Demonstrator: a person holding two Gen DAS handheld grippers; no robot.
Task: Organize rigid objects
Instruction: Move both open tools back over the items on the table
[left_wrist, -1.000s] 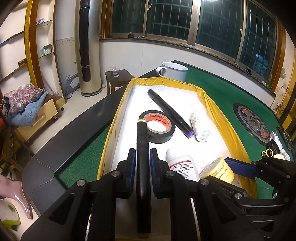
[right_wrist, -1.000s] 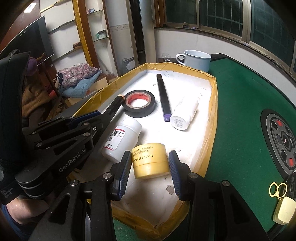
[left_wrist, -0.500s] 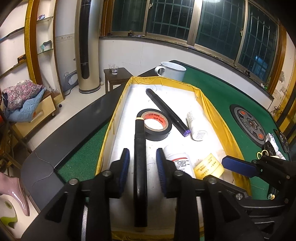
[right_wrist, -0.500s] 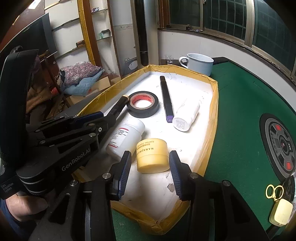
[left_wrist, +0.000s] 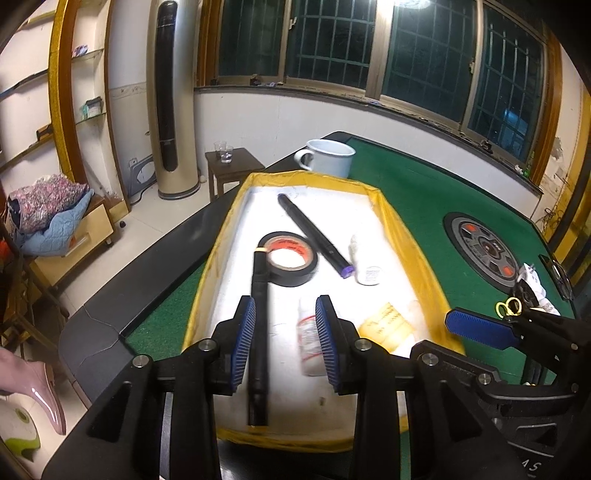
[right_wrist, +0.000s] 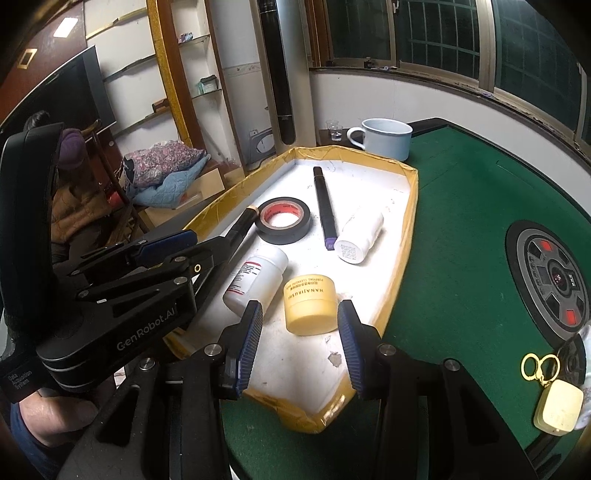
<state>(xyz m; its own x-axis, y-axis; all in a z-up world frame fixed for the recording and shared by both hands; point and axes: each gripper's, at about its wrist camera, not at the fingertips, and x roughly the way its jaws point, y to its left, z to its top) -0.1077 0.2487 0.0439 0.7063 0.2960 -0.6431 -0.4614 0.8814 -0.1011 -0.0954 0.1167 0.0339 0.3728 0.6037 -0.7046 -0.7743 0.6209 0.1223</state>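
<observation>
Long black rigid plastic pen-like stick (left_wrist: 259, 328), lying in the yellow-rimmed white tray (left_wrist: 225, 236) w/ left claw (left_wrist: 284, 339) just opened, pads clear of it, looks light, stiff, a bit slick; best gripped mid-barrel.

Both tongs tilt downward, left tongs (left_wrist: 285, 339) just parted, right tongs (right_wrist: 300, 345) standing apart, gripping nothing.

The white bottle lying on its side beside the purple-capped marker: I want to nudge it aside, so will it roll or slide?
The white bottle looks cylindrical and lies on its side, so a sideways push would probably roll it. The marker lies close alongside and may stop it that way. Its plastic looks smooth, so it may slip between the fingers.
</observation>
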